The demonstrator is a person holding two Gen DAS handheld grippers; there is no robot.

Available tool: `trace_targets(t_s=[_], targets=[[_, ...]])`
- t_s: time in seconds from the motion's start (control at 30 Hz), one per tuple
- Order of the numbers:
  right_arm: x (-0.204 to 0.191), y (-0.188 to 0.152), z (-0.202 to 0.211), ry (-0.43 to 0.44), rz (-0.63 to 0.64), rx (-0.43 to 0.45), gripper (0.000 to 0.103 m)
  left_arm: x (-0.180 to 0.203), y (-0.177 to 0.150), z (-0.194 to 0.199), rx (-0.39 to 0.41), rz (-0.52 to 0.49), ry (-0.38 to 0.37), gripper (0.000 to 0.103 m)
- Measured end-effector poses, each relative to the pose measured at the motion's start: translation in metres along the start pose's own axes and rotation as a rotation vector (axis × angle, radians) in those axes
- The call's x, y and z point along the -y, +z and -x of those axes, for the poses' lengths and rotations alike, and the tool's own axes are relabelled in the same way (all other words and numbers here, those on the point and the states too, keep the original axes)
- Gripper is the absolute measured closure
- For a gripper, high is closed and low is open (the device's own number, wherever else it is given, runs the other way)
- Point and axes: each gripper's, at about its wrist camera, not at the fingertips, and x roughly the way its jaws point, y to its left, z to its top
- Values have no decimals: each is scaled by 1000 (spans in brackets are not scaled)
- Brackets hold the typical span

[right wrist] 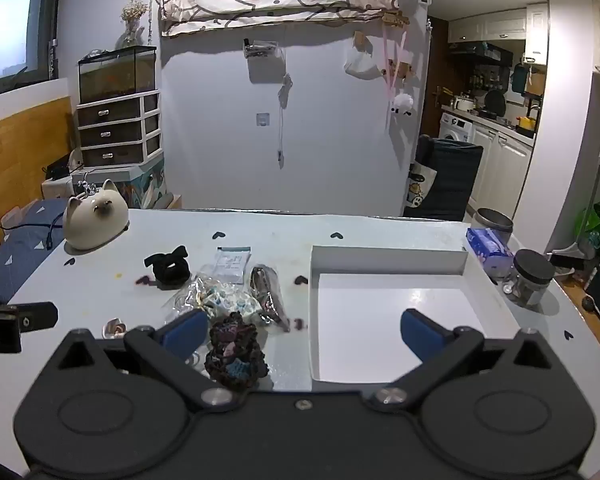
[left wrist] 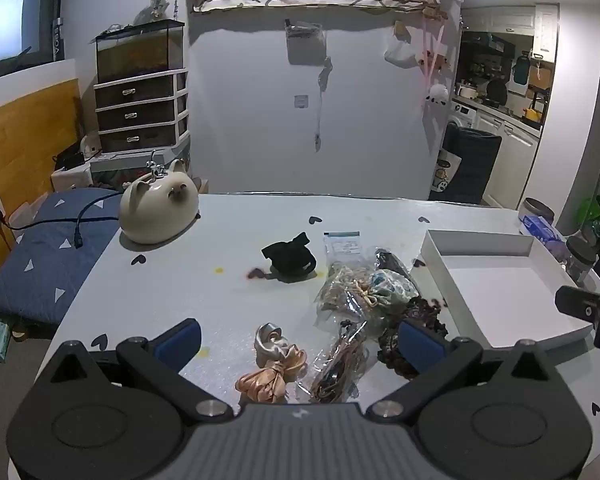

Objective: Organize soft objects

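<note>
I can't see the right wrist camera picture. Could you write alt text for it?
An open claw hovers over a white table, holding nothing. A dark crocheted scrunchie lies just ahead, an empty white tray to its right, more hair accessories behind.

The right gripper (right wrist: 302, 330) hovers wide open over the table (right wrist: 380, 228), a dark scrunchie (right wrist: 236, 354) near left, the white tray (right wrist: 388, 312) right.
</note>
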Motion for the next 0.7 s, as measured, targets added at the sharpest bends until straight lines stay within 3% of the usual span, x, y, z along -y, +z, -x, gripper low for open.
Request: trace_targets(t_s=[0.7], targets=[[-2,1,-3,-4,4,-5,0,0,0,0,1,-2,1,0]])
